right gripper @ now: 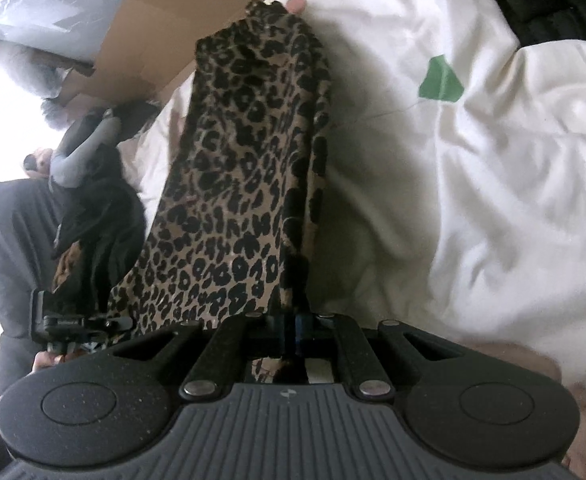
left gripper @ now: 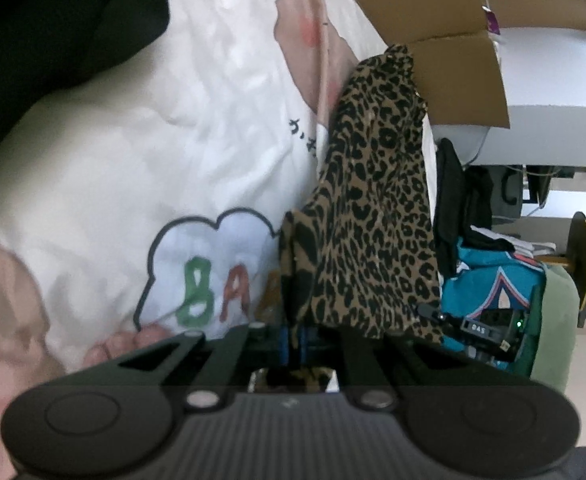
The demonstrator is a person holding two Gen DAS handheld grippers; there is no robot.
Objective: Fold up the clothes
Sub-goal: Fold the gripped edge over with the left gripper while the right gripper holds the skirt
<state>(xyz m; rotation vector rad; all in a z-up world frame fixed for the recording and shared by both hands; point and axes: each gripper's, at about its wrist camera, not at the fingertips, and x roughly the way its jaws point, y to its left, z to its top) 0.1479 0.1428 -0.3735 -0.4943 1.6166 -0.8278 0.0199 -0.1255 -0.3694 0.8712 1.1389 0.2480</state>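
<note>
We see both hand-held grippers clamped tight on 1 leopard garment [left gripper: 373, 208], each pinching a near edge of it. The left hand-held gripper [left gripper: 297, 340] grips the cloth's left fold; the right hand-held gripper [right gripper: 291, 332] grips its right fold. The garment stretches away from the jaws over a white duvet [left gripper: 133, 140] on the bed, its far end near a cardboard box [left gripper: 453, 76]. The far hem looks bunched, though blur makes that uncertain. To the garment's outer side we see open duvet; on the other, a pile of clothes [left gripper: 489, 280] crowds close.
</note>
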